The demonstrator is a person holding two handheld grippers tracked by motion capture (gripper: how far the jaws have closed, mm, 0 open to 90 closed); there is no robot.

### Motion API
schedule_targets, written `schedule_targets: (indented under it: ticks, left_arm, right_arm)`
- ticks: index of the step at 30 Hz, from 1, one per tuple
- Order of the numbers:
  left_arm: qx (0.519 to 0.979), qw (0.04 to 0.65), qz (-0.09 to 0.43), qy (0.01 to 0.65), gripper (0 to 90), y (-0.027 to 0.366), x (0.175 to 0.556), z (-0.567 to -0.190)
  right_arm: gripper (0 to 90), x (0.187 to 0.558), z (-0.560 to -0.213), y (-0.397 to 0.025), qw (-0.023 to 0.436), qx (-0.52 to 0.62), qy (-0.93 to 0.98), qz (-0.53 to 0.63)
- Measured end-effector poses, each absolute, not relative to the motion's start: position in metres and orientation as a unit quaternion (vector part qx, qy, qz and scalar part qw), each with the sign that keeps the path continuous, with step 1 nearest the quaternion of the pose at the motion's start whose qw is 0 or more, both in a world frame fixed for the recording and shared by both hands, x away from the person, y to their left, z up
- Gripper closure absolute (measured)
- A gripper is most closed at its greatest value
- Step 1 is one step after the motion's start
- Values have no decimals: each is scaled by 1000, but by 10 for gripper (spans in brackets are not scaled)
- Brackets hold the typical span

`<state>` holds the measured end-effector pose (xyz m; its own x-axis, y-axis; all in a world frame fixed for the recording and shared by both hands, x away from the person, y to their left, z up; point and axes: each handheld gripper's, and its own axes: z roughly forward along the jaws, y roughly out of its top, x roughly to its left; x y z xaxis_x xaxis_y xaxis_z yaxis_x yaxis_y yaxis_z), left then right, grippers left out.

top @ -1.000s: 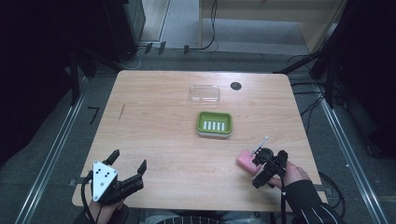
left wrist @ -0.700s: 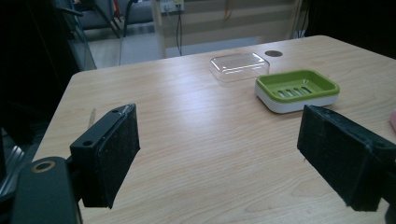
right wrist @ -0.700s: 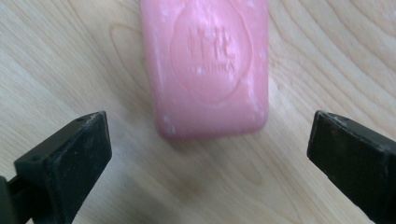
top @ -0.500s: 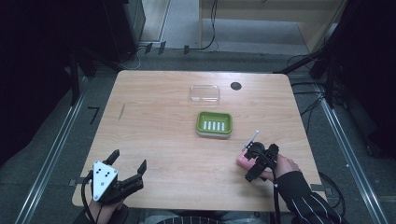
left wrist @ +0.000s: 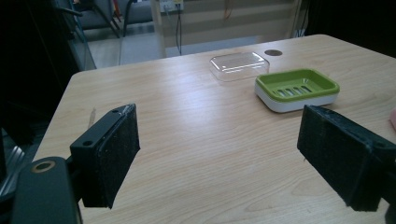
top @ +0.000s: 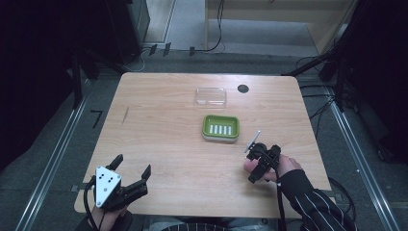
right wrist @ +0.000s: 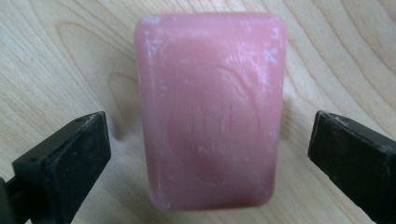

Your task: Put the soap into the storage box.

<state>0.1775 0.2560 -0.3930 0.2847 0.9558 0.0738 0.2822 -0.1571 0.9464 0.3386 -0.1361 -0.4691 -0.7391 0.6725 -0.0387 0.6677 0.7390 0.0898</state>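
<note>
The right gripper (top: pixel 256 161) hides most of the soap (top: pixel 248 165).

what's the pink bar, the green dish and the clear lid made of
Pink bar: looks like soap, matte and waxy, with whitish scuffs and a pressed oval stamp. Green dish: seemingly moulded plastic, smooth with a slight sheen, a slotted green insert on a white base. Clear lid: probably thin transparent plastic, glossy, the wood showing through. Table: light wood grain, possibly laminate.
</note>
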Motion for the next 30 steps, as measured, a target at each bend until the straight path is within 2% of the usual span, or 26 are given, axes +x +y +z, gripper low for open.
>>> schedule_targets:
  ticks: [26, 30]
  left_arm:
    - [662, 450, 375, 468, 133, 257, 177, -393]
    - [662, 449, 375, 468, 134, 257, 177, -393]
  right_arm:
    - [3, 353, -478, -124, 20, 337, 941, 17]
    - [57, 353, -476, -124, 17, 338, 941, 22]
